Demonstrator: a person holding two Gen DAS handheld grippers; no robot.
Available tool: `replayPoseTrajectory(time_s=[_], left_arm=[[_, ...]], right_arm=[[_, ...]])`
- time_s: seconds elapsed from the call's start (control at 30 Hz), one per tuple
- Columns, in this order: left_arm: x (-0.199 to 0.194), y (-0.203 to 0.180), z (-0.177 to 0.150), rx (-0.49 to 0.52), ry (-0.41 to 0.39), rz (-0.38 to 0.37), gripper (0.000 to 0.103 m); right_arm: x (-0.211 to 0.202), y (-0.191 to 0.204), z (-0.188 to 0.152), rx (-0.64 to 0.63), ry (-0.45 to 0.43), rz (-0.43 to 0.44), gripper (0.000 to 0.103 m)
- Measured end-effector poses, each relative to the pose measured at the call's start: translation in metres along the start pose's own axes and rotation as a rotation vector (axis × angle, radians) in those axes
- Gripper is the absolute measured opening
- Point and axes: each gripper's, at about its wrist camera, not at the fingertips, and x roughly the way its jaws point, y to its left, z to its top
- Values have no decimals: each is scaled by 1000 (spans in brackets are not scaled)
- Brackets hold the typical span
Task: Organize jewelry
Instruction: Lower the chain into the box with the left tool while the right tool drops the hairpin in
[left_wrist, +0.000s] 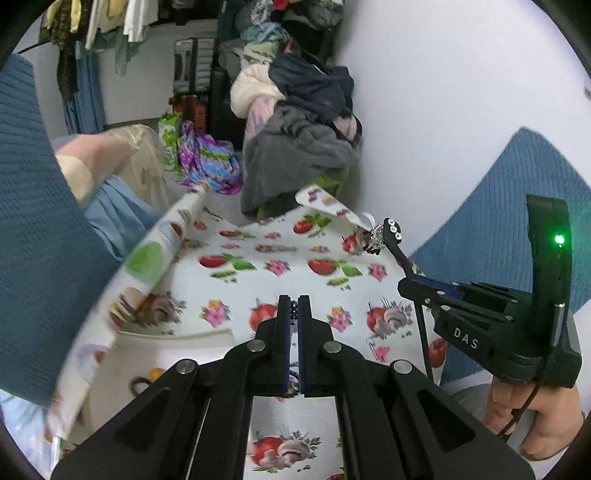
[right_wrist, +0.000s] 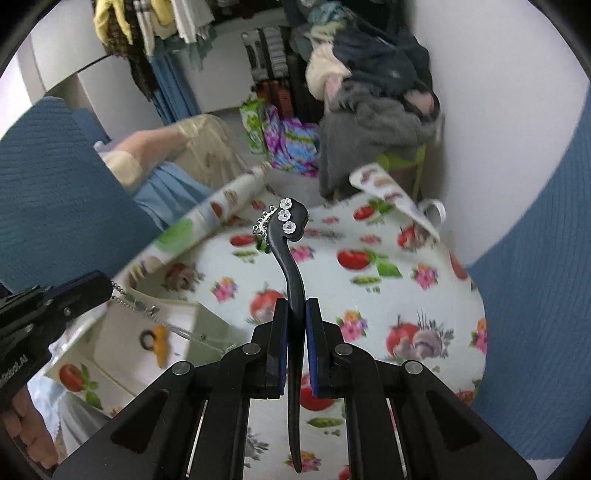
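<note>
My right gripper (right_wrist: 296, 308) is shut on a black curved hair stick (right_wrist: 291, 258) with three white flowers and a dangling silver charm at its top, held upright above the fruit-print cloth (right_wrist: 388, 295). It also shows in the left wrist view (left_wrist: 393, 236), at the right. My left gripper (left_wrist: 294, 304) is shut on a beaded silver chain necklace (right_wrist: 147, 308); dark beads show between its jaws, and the chain hangs down over a cream jewelry box (right_wrist: 110, 350). A yellow piece with a black ring (right_wrist: 155, 338) lies in the box.
The cloth covers a round table whose far edges curl up. A white mug (right_wrist: 434, 210) stands at the far right edge. Piled clothes (left_wrist: 303, 129) and bags lie beyond. My blue sleeves flank both views.
</note>
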Motion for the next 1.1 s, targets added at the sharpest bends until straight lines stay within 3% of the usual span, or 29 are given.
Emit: replayPoseTrajectory(time_s=[0.2,0.4,0.73,1.1], left_arm=[[-33,29,17,-6,-35,30,2],[-45,69,13,-22,-47,74,2],[-9,146,-50,-115,57,75,2],[33,176,-112,-141,153,56,2]], right_arm=[[-17,47,25,-53,-44,25,7],[-5,96,29,-89,-47,60,7],[56,164,-10,-105,34,113,7],[121,195,-70,-116,133,94,7]])
